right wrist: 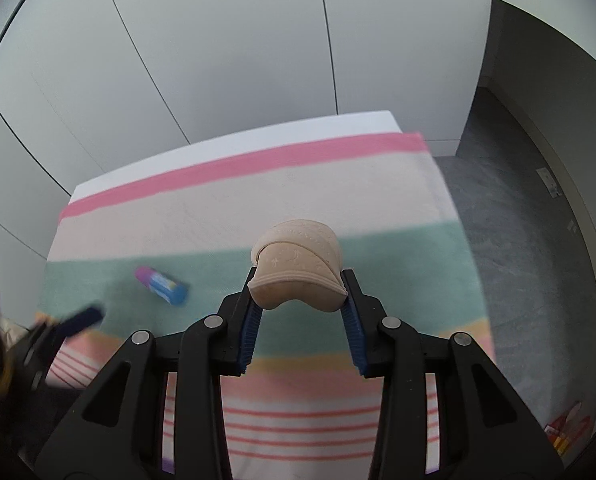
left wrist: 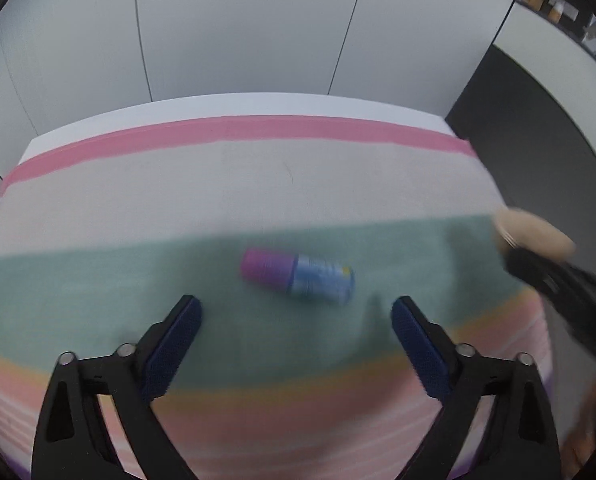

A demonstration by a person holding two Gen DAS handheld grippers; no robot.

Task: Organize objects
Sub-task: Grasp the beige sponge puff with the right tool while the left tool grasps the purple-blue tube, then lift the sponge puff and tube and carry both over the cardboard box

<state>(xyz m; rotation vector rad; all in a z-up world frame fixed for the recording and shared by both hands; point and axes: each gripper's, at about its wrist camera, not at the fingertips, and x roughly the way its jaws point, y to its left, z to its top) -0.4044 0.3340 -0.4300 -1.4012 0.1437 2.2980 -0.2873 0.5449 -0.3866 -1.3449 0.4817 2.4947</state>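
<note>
A small bottle (left wrist: 298, 278) with a pink cap and a blue label lies on its side on the green band of a striped cloth (left wrist: 237, 184). My left gripper (left wrist: 296, 312) stands open just in front of it, nothing between its blue pads. In the right wrist view my right gripper (right wrist: 300, 284) is shut on a beige rounded shell-like object (right wrist: 295, 272), held above the cloth. The same bottle (right wrist: 161, 282) lies to its left. The right gripper with the beige object (left wrist: 534, 232) shows at the right edge of the left wrist view.
The striped cloth covers a white table (right wrist: 233, 140) against a pale panelled wall. Grey floor (right wrist: 518, 240) lies to the right of the table, with a small colourful package (right wrist: 568, 428) on it. The left gripper (right wrist: 73, 322) shows blurred at the left edge.
</note>
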